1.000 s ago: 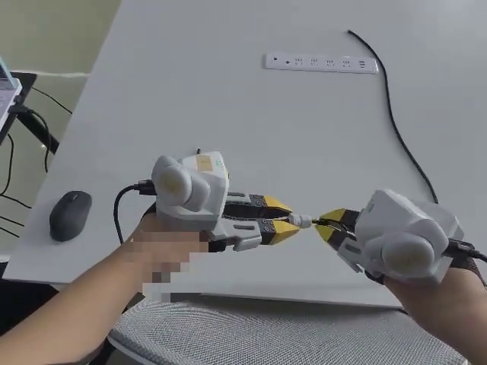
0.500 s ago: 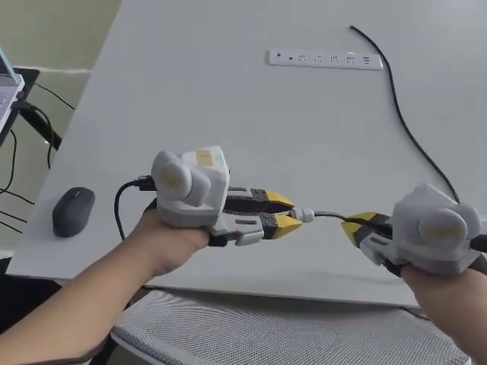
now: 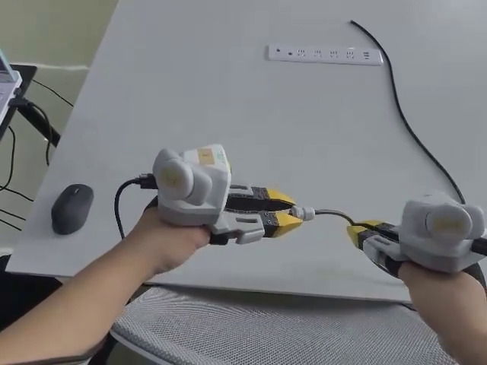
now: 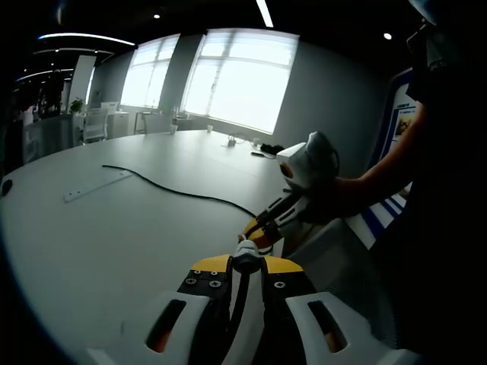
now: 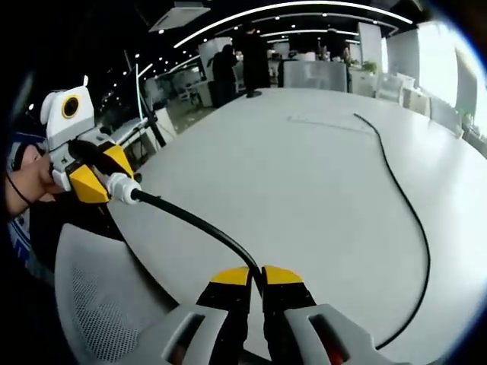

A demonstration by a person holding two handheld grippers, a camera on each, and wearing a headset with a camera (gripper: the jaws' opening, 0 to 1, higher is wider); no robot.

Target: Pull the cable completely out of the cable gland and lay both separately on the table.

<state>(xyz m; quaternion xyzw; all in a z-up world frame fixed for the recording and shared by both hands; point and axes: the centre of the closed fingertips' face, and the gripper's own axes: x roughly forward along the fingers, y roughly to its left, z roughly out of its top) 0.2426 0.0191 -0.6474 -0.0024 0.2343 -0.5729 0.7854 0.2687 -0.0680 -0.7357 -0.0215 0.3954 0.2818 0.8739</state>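
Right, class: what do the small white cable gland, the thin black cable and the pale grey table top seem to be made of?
Small white cable gland: likely moulded plastic, smooth and matt.
Thin black cable: rubbery sheath, bends in a curve.
Pale grey table top: probably laminate, flat and matt.

Head view looks steeply down at the table (image 3: 228,114). Left gripper view closely faces the right gripper (image 4: 256,230); right gripper view faces the left gripper (image 5: 103,176) across the same tabletop.
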